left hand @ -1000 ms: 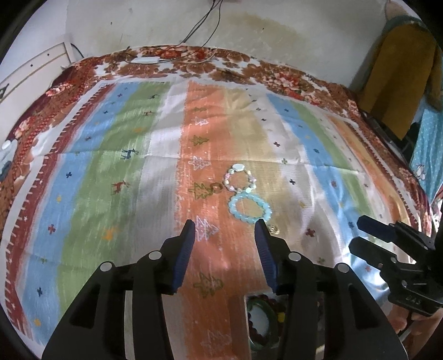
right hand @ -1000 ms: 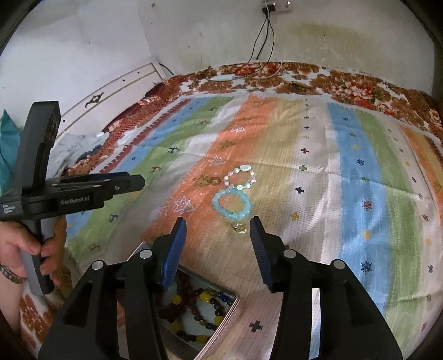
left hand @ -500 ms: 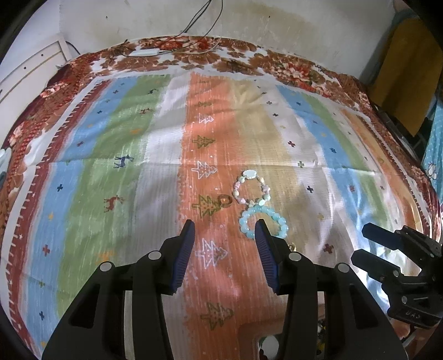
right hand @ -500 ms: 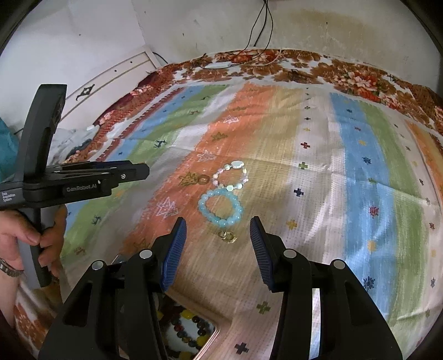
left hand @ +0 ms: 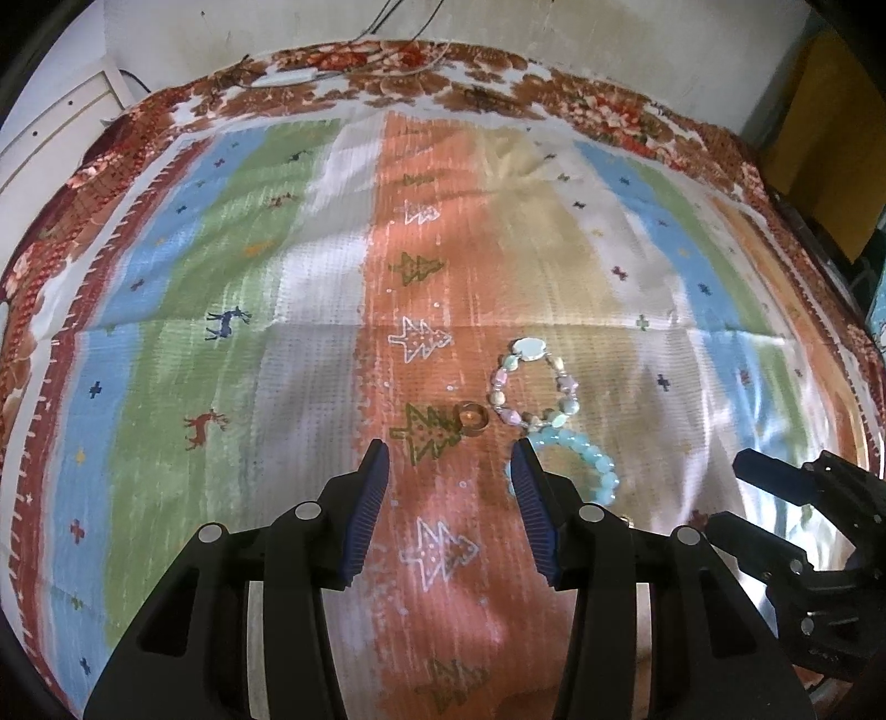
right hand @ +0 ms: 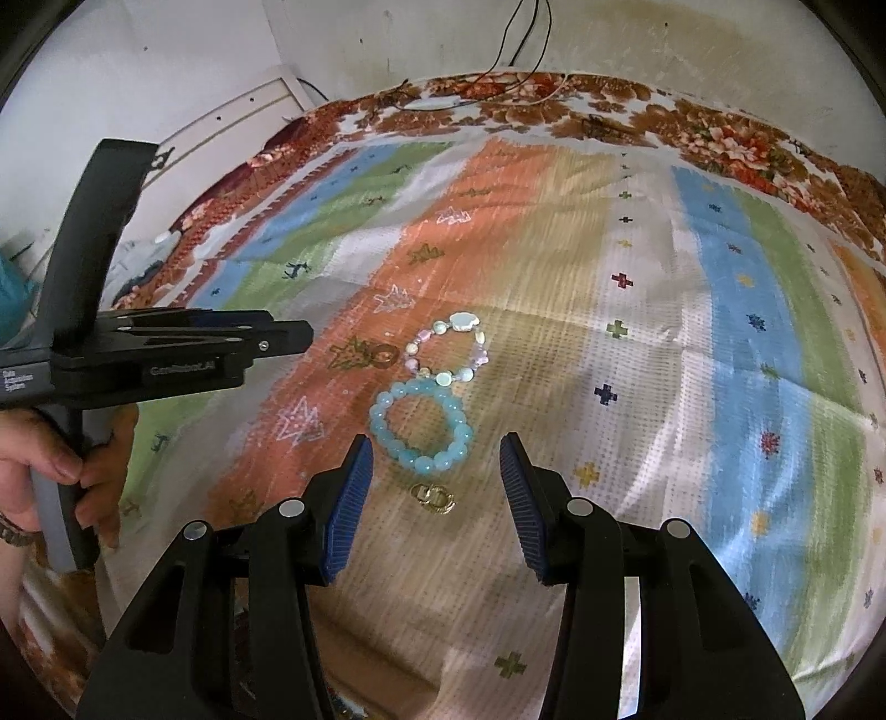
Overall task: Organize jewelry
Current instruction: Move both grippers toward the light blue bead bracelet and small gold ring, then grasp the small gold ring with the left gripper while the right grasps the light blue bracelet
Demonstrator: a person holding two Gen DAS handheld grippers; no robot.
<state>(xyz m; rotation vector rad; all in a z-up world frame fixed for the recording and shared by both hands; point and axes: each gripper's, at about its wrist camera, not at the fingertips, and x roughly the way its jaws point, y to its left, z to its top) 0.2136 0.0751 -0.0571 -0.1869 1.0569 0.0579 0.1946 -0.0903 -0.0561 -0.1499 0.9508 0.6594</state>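
A light blue bead bracelet (right hand: 423, 429) lies on the striped bedspread; it also shows in the left wrist view (left hand: 587, 465). A pastel mixed-bead bracelet (right hand: 448, 351) lies just beyond it, seen too in the left wrist view (left hand: 534, 385). A brown ring (right hand: 383, 356) lies left of them, also in the left wrist view (left hand: 473, 415). Small gold earrings (right hand: 433, 494) lie nearest me. My right gripper (right hand: 434, 462) is open and empty, hovering over the earrings and blue bracelet. My left gripper (left hand: 449, 468) is open and empty, just short of the ring.
The bedspread (left hand: 221, 343) covers a bed against a white wall. A white headboard (right hand: 243, 105) stands at the left. A cable (right hand: 520, 39) hangs down the wall. A yellow cloth (left hand: 825, 138) hangs at the right.
Both grippers have moved forward and down towards the jewelry. The tin of beads at the bottom has dropped out of both views. Both grippers stay open.
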